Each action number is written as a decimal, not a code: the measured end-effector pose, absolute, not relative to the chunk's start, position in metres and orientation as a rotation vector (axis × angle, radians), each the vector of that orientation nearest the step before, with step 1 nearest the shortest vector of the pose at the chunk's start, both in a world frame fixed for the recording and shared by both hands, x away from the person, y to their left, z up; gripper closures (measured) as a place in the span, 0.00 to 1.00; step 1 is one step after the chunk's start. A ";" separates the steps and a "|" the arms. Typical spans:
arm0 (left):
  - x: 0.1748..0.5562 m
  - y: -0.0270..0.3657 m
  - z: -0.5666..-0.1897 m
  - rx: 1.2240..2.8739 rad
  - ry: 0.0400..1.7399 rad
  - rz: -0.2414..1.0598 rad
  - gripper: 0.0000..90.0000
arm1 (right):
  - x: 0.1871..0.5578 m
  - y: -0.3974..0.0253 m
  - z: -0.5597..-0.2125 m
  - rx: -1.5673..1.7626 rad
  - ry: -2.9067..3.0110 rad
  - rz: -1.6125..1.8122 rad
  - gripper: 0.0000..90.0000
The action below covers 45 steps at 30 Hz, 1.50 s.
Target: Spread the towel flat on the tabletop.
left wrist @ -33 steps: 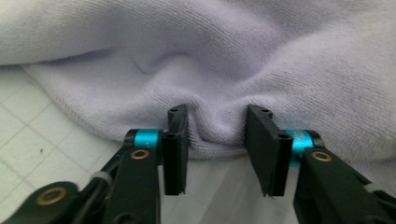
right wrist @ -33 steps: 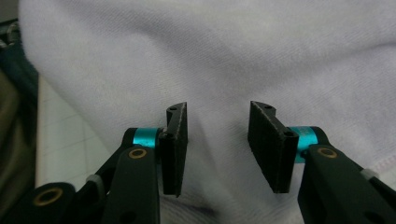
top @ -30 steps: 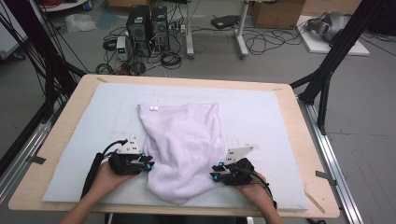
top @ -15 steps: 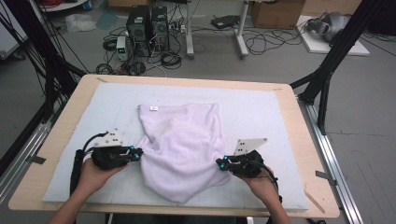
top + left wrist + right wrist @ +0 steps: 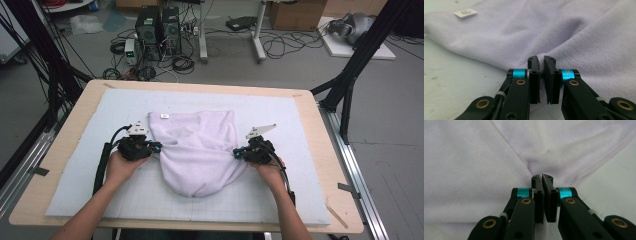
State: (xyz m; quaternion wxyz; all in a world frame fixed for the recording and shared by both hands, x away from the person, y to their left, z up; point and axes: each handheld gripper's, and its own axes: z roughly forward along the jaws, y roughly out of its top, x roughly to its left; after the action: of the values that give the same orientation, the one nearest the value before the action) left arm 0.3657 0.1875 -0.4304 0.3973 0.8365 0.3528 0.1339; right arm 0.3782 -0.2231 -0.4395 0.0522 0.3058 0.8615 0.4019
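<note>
While the lilac towel point(image 5: 197, 147) lies bunched on the pale mat point(image 5: 75, 200), each gripper nips one of its side edges, and the coming move turns on that sideways pairing.

Item, nearest: rounded lower lobe of the towel, sagging toward the person's edge of the mat, held by neither tool.

Item, left of the towel: left gripper point(image 5: 156, 146), jaws clenched on a pinch of the towel's left edge; in the left gripper view point(image 5: 541, 61) the pads meet at their tips around a small raised fold of cloth, and the fabric spreads away ahead and to the right.

Item, right of the towel: right gripper point(image 5: 236, 152), jaws clamped likewise on the right edge; the right gripper view point(image 5: 541, 179) has a puckered crease running from the tips, with the stitched hem point(image 5: 599, 162) just beside them.

Relation: the two grips sit roughly level, on opposite sides of the towel's middle, so the cloth spans straight between them; its long axis runs away from the person.

Item, farthest: top edge of the towel, with a small white label point(image 5: 163, 116) near its left corner.
</note>
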 end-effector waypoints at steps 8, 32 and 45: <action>0.343 0.209 -0.410 2.057 0.861 0.373 0.71 | 0.354 -0.228 -0.415 0.847 2.527 1.264 0.76; 0.298 0.147 -0.443 2.203 0.599 0.209 0.81 | 0.299 -0.182 -0.445 0.610 2.707 1.298 0.80; 0.258 0.202 -0.381 2.088 0.565 0.268 0.95 | 0.267 -0.199 -0.394 0.511 2.637 1.476 0.92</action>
State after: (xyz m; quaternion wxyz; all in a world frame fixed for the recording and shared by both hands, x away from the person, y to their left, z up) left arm 0.2584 0.2016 -0.3811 0.4624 0.8494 0.2299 0.1091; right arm 0.2665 -0.1988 -0.3937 0.0383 0.1668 0.8598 0.4811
